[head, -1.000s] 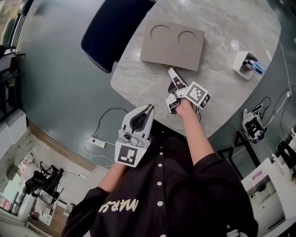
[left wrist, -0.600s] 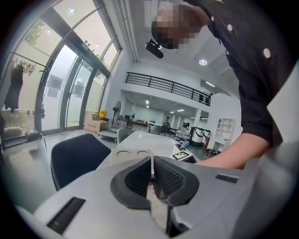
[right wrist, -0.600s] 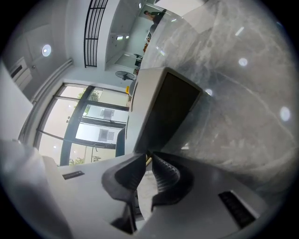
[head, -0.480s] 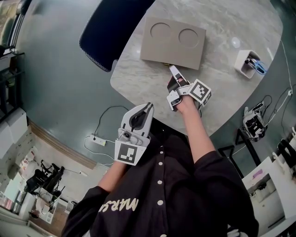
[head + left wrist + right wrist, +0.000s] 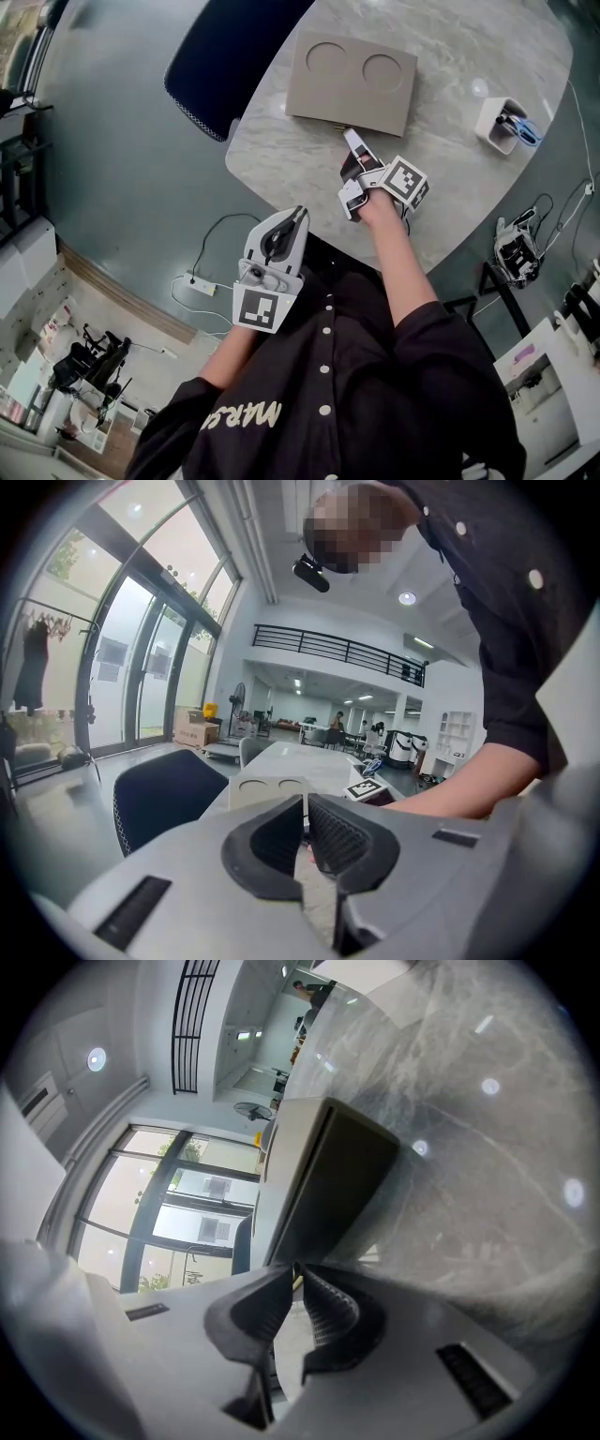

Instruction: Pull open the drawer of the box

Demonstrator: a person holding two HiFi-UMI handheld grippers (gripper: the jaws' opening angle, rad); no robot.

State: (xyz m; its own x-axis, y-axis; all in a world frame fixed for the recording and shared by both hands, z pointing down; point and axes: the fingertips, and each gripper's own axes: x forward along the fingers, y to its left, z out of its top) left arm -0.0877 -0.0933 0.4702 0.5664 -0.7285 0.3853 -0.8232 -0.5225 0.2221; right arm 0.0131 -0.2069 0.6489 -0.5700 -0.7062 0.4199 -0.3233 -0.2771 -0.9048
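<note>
A flat tan cardboard box (image 5: 352,82) with two round recesses in its lid lies on the marble table (image 5: 469,178). A small yellowish pull tab (image 5: 339,128) sticks out of the side facing me. My right gripper (image 5: 351,137) reaches to that side, its jaws together at the tab. In the right gripper view the dark drawer front (image 5: 328,1185) fills the space just ahead, and a yellow sliver of the tab (image 5: 296,1279) shows between the closed tips. My left gripper (image 5: 300,215) hangs off the table near my body, shut on nothing, and the box (image 5: 267,789) appears far ahead of it.
A dark blue chair (image 5: 230,66) stands at the table's far left edge. A white holder with pens (image 5: 504,127) sits at the table's right. A power strip with cable (image 5: 199,289) lies on the floor below the near table edge.
My right gripper has crept forward to the box's near side, and its tips now meet the pull tab. The left gripper has barely shifted.
</note>
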